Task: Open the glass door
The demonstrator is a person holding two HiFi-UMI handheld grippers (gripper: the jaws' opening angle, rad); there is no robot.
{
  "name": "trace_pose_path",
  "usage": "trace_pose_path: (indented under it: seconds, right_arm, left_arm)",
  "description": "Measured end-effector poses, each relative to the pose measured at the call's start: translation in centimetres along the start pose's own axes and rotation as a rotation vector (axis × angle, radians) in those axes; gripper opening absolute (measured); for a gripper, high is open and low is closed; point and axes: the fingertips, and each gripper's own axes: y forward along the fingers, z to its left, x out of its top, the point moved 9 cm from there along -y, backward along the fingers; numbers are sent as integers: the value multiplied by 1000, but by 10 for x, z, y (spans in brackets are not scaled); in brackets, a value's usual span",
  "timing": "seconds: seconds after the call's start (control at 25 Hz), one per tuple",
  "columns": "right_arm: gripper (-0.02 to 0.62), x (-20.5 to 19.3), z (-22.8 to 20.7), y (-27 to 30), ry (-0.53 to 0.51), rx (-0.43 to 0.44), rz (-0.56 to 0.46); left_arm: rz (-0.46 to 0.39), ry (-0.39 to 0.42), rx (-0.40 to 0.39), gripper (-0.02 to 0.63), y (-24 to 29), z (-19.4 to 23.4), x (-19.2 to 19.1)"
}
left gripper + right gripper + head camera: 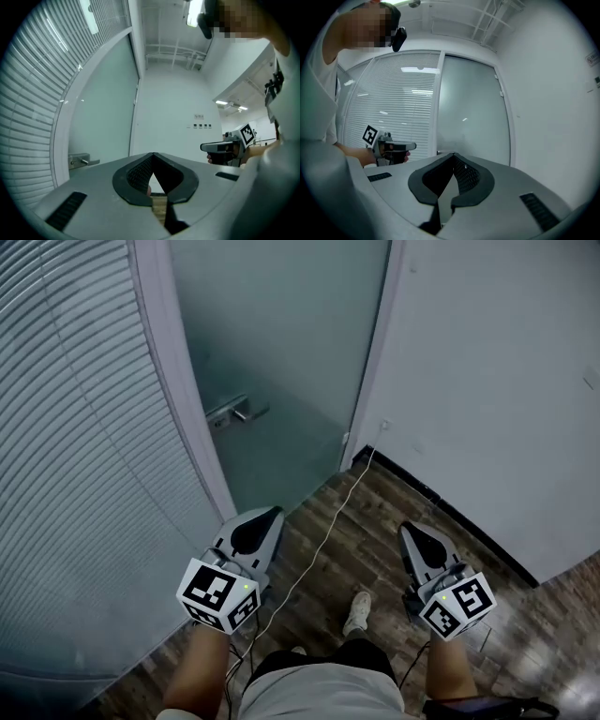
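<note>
a person stands on a wooden floor (375,521) facing the frosted glass door (281,334), which rises from the floor's far edge between a slatted partition (75,427) and a white wall (487,381), its lever handle (234,412) near the door's left edge; the left gripper (267,519) and right gripper (410,532) are held level and apart, short of the door, each with its jaws together on nothing; a white cable (323,531) trails across the floor

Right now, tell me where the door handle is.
Head view: the door handle sits at the glass door's left edge, by the blinds, ahead of the left tool.
</note>
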Motion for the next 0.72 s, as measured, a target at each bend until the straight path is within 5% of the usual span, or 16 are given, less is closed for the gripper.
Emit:
trace_pose_path:
  seconds: [0.32, 0.72]
  right_arm:
    - [2, -4, -48, 90, 22, 130, -34]
    - [2, 4, -177, 187, 15, 291, -32]
  left_arm:
    - [3, 5, 148, 0, 32, 39, -5]
    - [-1, -33, 333, 0, 142, 59, -1]
